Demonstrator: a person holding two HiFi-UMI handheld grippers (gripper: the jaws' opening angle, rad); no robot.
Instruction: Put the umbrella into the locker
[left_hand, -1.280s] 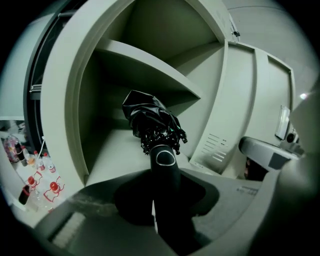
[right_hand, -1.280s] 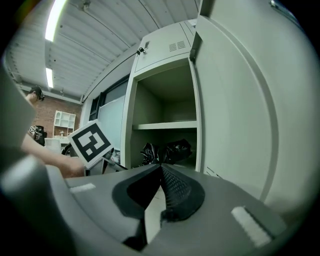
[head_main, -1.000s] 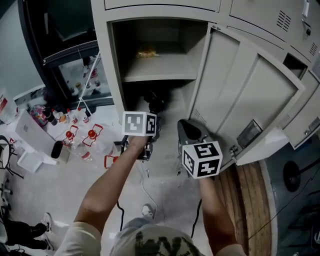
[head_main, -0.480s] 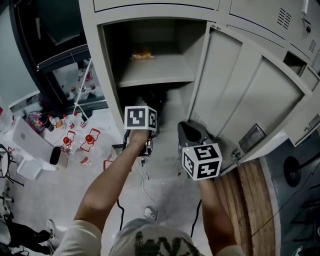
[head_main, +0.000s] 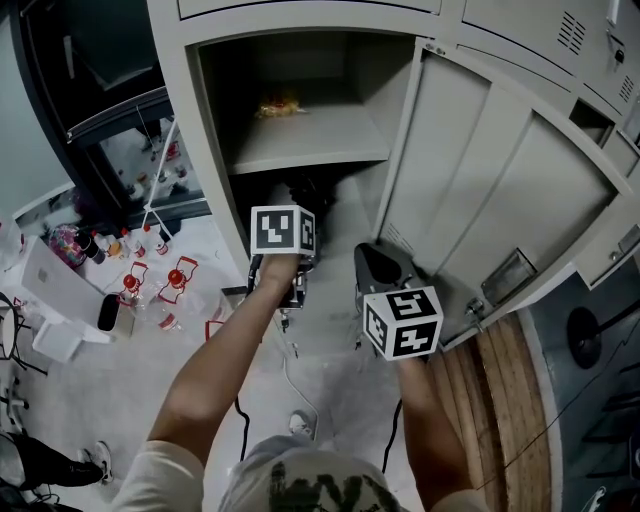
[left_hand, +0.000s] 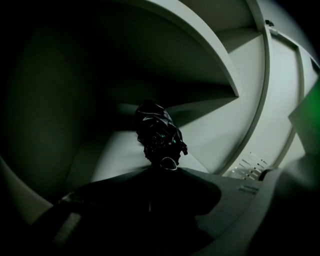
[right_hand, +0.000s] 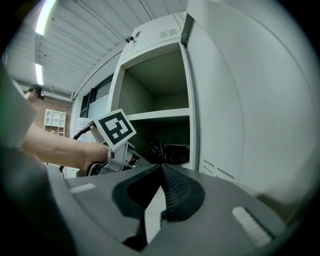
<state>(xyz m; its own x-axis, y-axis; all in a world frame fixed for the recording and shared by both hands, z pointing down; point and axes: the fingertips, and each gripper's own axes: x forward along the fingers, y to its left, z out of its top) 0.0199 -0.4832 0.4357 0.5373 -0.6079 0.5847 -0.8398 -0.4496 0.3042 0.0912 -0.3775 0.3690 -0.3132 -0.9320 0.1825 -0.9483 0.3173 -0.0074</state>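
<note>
The black folded umbrella (left_hand: 157, 132) lies in the locker's dark lower compartment (head_main: 345, 205), under the shelf (head_main: 310, 135). In the head view the umbrella (head_main: 308, 193) shows just past my left gripper's marker cube (head_main: 283, 229). My left gripper (left_hand: 161, 169) reaches into the compartment's mouth. Its jaws are opening, and the umbrella's handle end sits right at their tips in deep shadow. My right gripper (right_hand: 161, 167) hovers outside the locker beside the open door (head_main: 500, 180), shut with nothing in it.
A small yellow item (head_main: 278, 103) lies on the shelf. On the floor to the left stand red-capped bottles (head_main: 178, 277) and a white box (head_main: 60, 285). A cable (head_main: 290, 375) runs across the floor below the grippers. Wooden planks (head_main: 500, 400) lie at right.
My left gripper has pushed a little farther toward the locker's lower compartment. The right gripper has stayed in place.
</note>
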